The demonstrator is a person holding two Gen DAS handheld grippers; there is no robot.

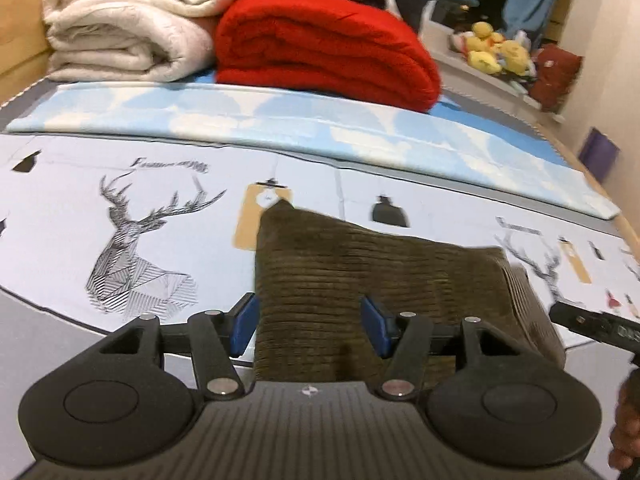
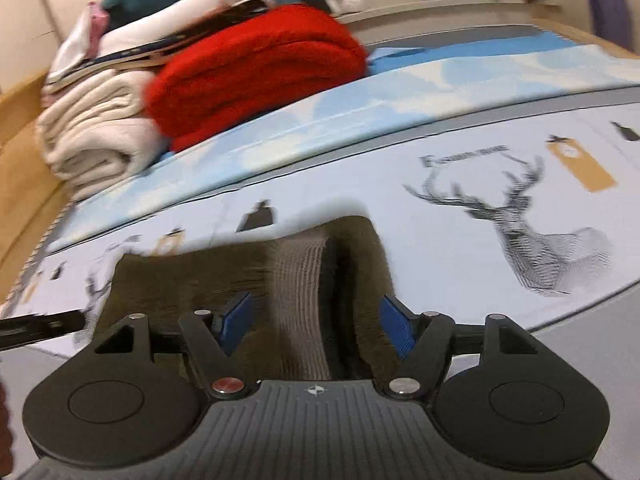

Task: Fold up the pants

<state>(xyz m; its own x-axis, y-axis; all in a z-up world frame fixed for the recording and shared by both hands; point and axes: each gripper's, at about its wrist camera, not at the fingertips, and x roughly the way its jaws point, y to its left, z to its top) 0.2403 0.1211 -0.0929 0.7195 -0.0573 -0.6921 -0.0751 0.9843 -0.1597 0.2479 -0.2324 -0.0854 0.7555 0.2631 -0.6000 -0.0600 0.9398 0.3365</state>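
Observation:
Olive-brown corduroy pants (image 1: 360, 276) lie folded into a compact bundle on the deer-print bedsheet (image 1: 120, 208). My left gripper (image 1: 310, 326) is open, its blue pads on either side of the bundle's left end. The pants show in the right wrist view (image 2: 300, 280) with the ribbed waistband standing up between the pads. My right gripper (image 2: 316, 324) is open around the bundle's right end. The other gripper's black tip shows at the edge of each view (image 1: 592, 322).
A red blanket (image 1: 320, 40) and a cream blanket (image 1: 128, 28) are stacked at the back of the bed. A folded blue-and-white cloth (image 1: 320, 128) lies in front of them. Yellow plush toys (image 1: 496, 50) sit on a ledge at the right.

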